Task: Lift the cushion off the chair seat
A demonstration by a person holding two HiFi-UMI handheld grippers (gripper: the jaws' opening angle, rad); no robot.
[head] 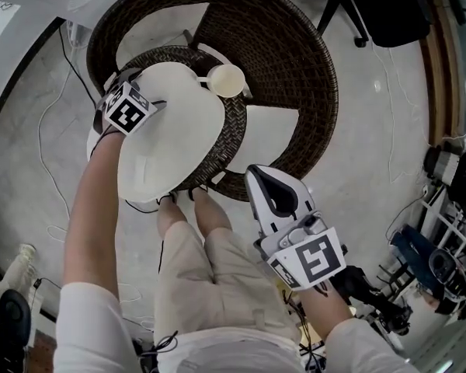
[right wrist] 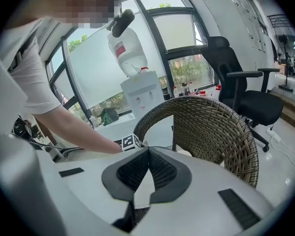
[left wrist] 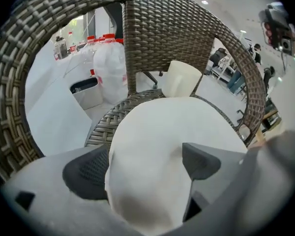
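My right gripper (head: 260, 179), lower centre, idles with jaws pressed together, empty; my left gripper (left wrist: 146, 167) pinches the cushion (head: 171, 127) edge to raise it off the chair (head: 295, 61) seat.

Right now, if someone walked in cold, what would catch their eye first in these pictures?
The big white cushion stands out first, clamped at its near edge in the left gripper and overhanging the front of the dark wicker chair. Next comes the right gripper, shut on nothing, hovering above the person's lap.
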